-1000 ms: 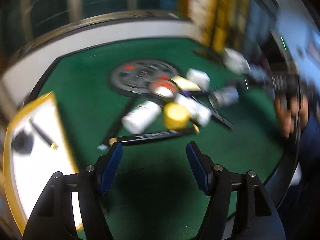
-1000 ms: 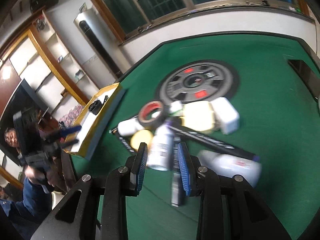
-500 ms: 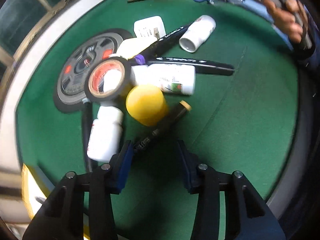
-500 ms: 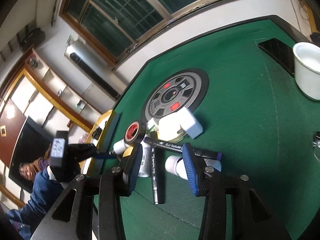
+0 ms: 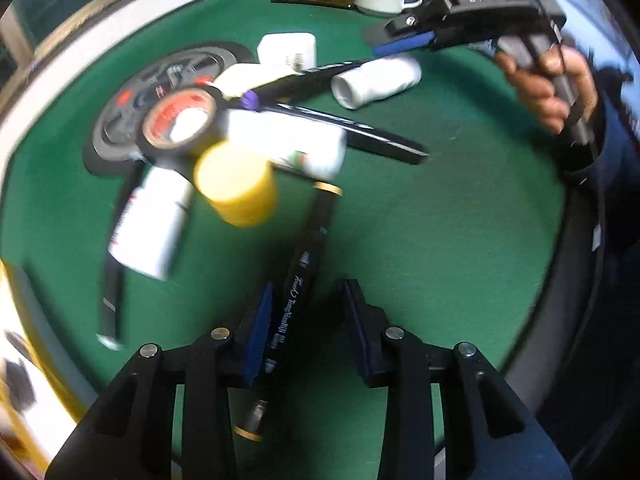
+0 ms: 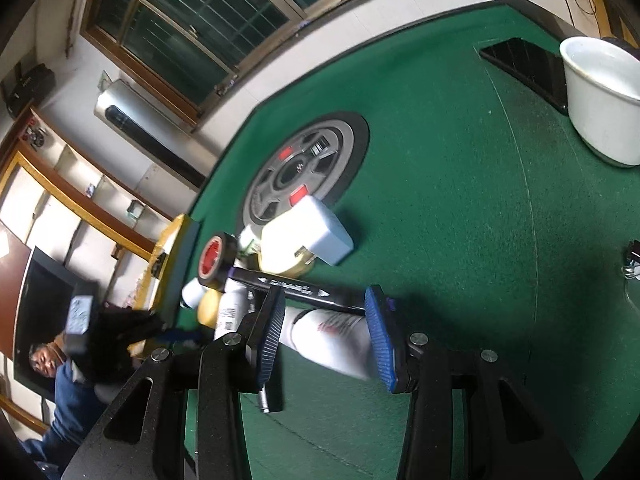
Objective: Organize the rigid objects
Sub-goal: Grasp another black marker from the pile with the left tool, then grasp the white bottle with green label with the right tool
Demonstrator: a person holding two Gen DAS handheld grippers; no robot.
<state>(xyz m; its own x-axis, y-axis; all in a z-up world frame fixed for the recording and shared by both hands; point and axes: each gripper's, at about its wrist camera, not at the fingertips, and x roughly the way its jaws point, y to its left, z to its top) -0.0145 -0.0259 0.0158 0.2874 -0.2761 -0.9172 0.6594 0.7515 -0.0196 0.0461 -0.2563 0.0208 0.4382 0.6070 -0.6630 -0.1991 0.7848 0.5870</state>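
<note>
A lived-in home room: a green felt-topped mahjong-style table [image 6: 460, 160], wood-framed barred windows [image 6: 208, 20], a standing white air conditioner [image 6: 148, 132], built-in wooden shelves [image 6: 60, 208] and a dark wall television [image 6: 40, 304].

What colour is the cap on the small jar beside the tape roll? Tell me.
Yellow. The jar cap shows best in the left wrist view, against the tape roll.

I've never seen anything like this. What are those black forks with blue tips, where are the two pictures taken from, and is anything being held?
No robot here: a person holds a two-fingered gripper in each hand, each with a camera looking along its fingers. The left gripper is open around a black marker lying on the green table. The right gripper is open around a white bottle on its side. Nothing is gripped yet. Also in the pile: a yellow cylinder, a tape roll, a white charger. A white cup stands apart.
</note>
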